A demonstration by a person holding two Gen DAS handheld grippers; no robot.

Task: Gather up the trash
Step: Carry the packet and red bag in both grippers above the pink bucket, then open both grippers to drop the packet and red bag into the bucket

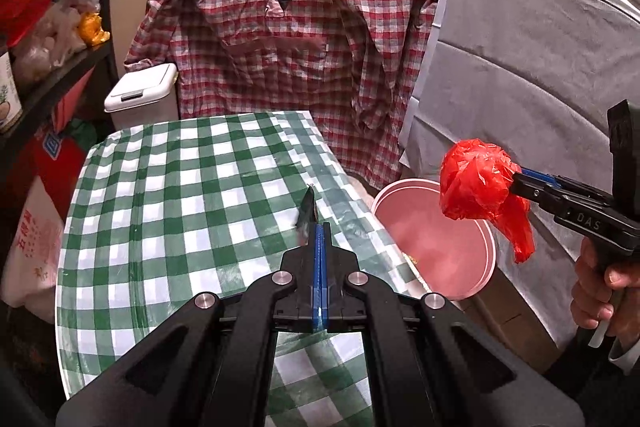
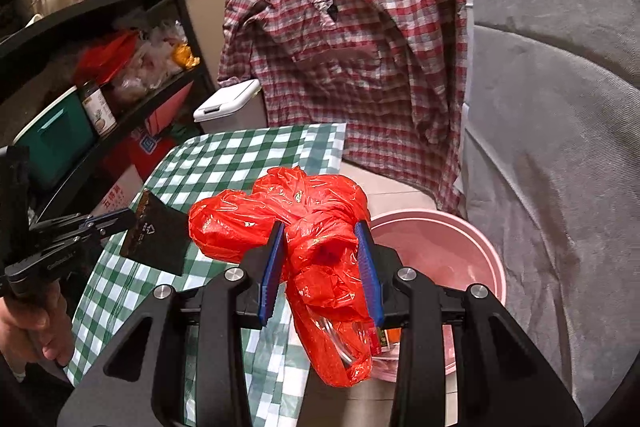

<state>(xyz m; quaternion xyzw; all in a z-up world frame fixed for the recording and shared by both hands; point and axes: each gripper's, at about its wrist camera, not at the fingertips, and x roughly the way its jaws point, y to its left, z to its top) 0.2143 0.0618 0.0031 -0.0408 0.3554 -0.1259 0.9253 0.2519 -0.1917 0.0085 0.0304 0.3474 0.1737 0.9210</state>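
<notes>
My left gripper (image 1: 316,227) is shut on a thin dark wrapper (image 1: 307,209), which shows edge-on above the green-checked tablecloth (image 1: 180,207). From the right wrist view the left gripper (image 2: 124,219) holds that black wrapper (image 2: 156,239) flat-on, over the table's (image 2: 224,155) near side. My right gripper (image 2: 320,251) is shut on a crumpled red plastic bag (image 2: 312,211), its blue pads (image 2: 274,267) pressed into both sides. In the left wrist view the right gripper (image 1: 518,185) holds the red bag (image 1: 476,187) above the far rim of a pink bucket (image 1: 432,247). The bucket (image 2: 440,247) stands on the floor beside the table.
A white lidded bin (image 1: 140,95) stands behind the table. A red plaid shirt (image 1: 288,27) hangs over a counter edge. Black shelves (image 1: 52,67) with bags and jars line the left. A grey cloth-covered surface (image 1: 520,67) rises on the right. A hand (image 1: 596,291) grips the right handle.
</notes>
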